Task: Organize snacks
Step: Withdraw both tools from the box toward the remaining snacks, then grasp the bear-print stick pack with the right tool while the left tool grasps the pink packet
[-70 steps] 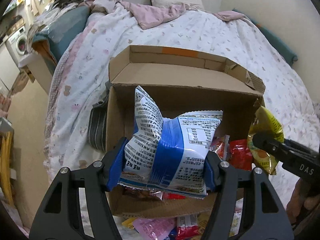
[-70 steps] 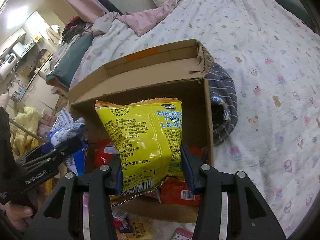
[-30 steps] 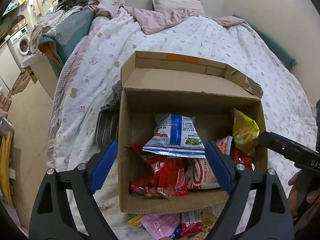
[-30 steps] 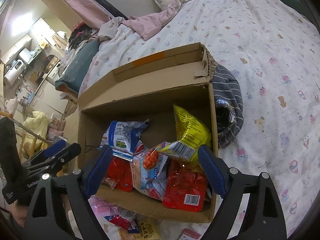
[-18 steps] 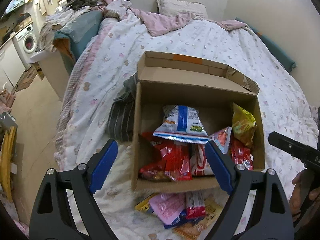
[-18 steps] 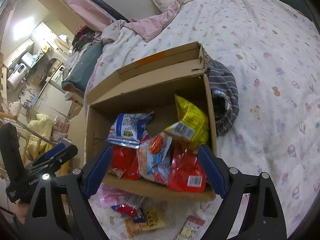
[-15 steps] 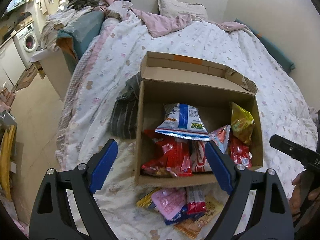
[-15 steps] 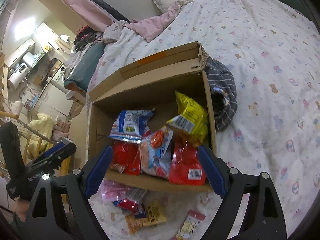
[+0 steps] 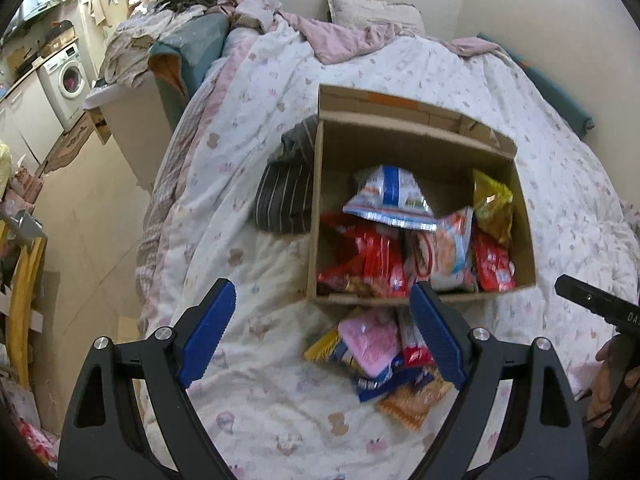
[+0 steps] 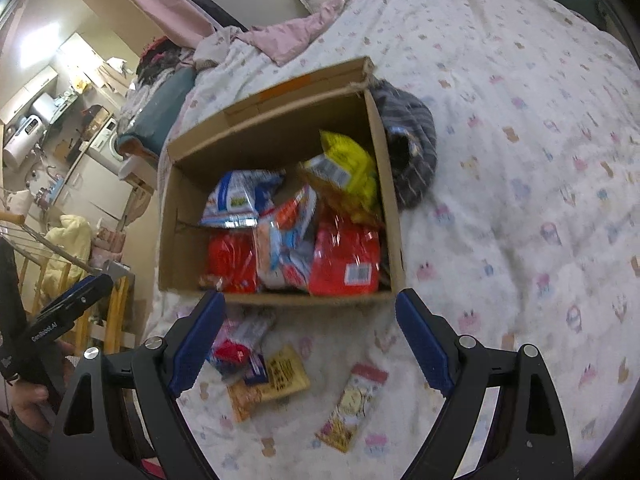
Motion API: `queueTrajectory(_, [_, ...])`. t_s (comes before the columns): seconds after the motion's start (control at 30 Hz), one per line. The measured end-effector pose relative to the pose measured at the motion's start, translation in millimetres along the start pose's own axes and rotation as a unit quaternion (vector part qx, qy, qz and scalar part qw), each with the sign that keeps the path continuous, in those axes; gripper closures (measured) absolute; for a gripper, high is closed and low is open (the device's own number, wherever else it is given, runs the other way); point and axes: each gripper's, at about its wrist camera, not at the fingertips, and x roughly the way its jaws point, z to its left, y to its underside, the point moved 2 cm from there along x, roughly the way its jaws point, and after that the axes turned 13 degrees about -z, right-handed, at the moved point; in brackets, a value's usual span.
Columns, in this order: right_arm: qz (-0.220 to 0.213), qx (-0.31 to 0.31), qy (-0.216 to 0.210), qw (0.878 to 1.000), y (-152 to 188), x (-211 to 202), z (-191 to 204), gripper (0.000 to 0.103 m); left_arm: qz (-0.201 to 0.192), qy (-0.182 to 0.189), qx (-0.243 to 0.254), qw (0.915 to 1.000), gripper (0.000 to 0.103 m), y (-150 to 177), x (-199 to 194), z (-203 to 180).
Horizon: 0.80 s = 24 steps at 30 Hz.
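Two grippers, both empty, hang over the bed.
The left gripper point(image 9: 322, 338) and right gripper point(image 10: 310, 340) gape wide; the snack-filled cardboard box point(image 9: 420, 136) sits frame centre, loose packets point(image 10: 272, 376) below it.

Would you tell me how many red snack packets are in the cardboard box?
2: the front-left red packet and the front-right red packet; more may lie hidden beneath.

Matt brown cardboard box point(image 9: 420, 136), glossy foil snack packets point(image 9: 390, 200), soft printed cloth quilt point(image 10: 520, 160).
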Motion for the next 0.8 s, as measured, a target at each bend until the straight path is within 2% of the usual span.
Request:
queueTrajectory(0.17, [0.061, -0.002, 0.045, 0.997, 24, 16, -16, 0.014, 0.027, -0.002, -0.009, 0.9996, 0.016, 24, 3, 8])
queueTrajectory(0.33, [0.162, 0.056, 0.041, 0.984, 58, 49, -35, 0.014, 0.050, -0.012, -0.015, 0.9986, 0.016, 38, 8, 15])
queueTrajectory(0.4, [0.209, 0.081, 0.038, 0.974, 76, 62, -37, 0.023, 0.059, -0.009, -0.031, 0.9977, 0.016, 40, 11, 18])
queueTrajectory(0.43, [0.224, 0.075, 0.046, 0.971, 83, 67, -36, 0.037, 0.062, -0.006, -0.039, 0.9973, 0.016, 41, 12, 19])
queueTrajectory(0.47, [0.236, 0.061, 0.054, 0.968, 90, 72, -32, 0.042, 0.064, -0.006, -0.045, 0.9969, 0.016, 40, 12, 20])
queueTrajectory(0.73, [0.256, -0.017, 0.093, 0.962, 116, 94, -15, 0.044, 0.068, -0.009, -0.052, 0.9963, 0.016, 38, 15, 20])
queueTrajectory(0.8, [0.256, -0.040, 0.100, 0.961, 119, 98, -12, 0.049, 0.072, -0.007, -0.052, 0.9960, 0.016, 39, 17, 18])
